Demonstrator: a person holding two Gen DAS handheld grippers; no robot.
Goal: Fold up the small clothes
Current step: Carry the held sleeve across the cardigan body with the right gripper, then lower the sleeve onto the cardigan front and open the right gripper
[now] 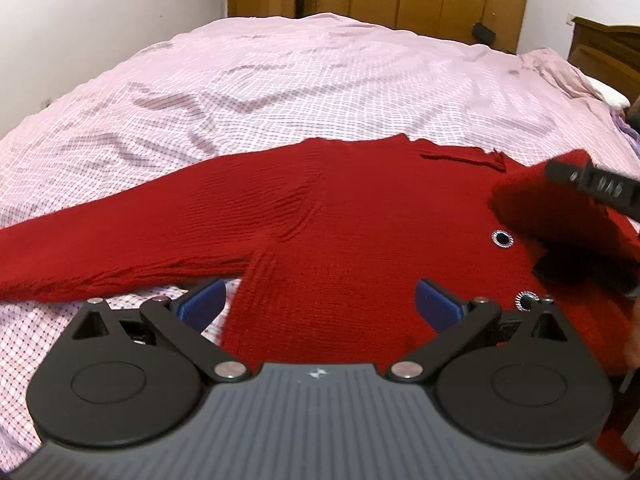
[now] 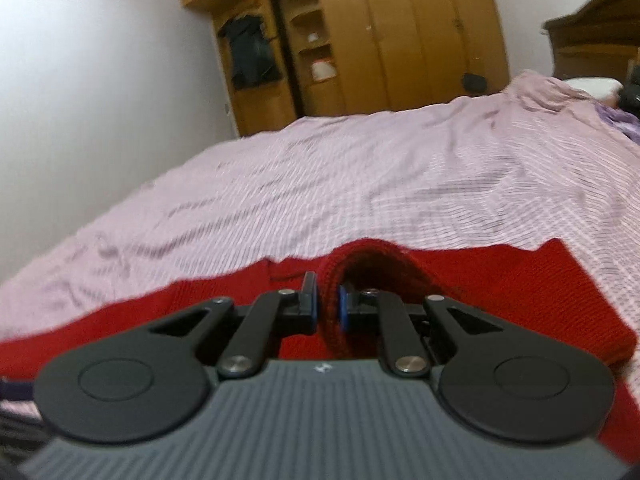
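Red knit fills the near half of both views: a small red sweater lies flat on the bed, which wears a pink checked cover creased into long wrinkles. In the left wrist view one sleeve runs out toward nine o'clock and is cut off by the frame edge, so its cuff cannot be seen. Two round buttons sit on the body toward three o'clock; the lower one is half hidden behind the gripper's linkage.

The left gripper hangs over the sweater's lower body with its jaws wide apart, blue pads on either side and nothing pinched between them; whether the pads touch the knit is hard to say from this angle.

The right gripper has its jaws drawn narrow on a fold of the red knit, which arches up in a loop just beyond the pads. Seen from the left wrist view, that gripper comes in at three o'clock as a dark, blurred shape, with a lifted flap of the sweater draped over it and casting a shadow on the fabric below. Which part of the garment it holds, sleeve or hem, I cannot tell.

The right wrist view is smeared with blur. At twelve o'clock stands a wooden wardrobe; a dark wooden headboard is cut off at two o'clock, and the items on the wardrobe's shelves are too soft to identify.
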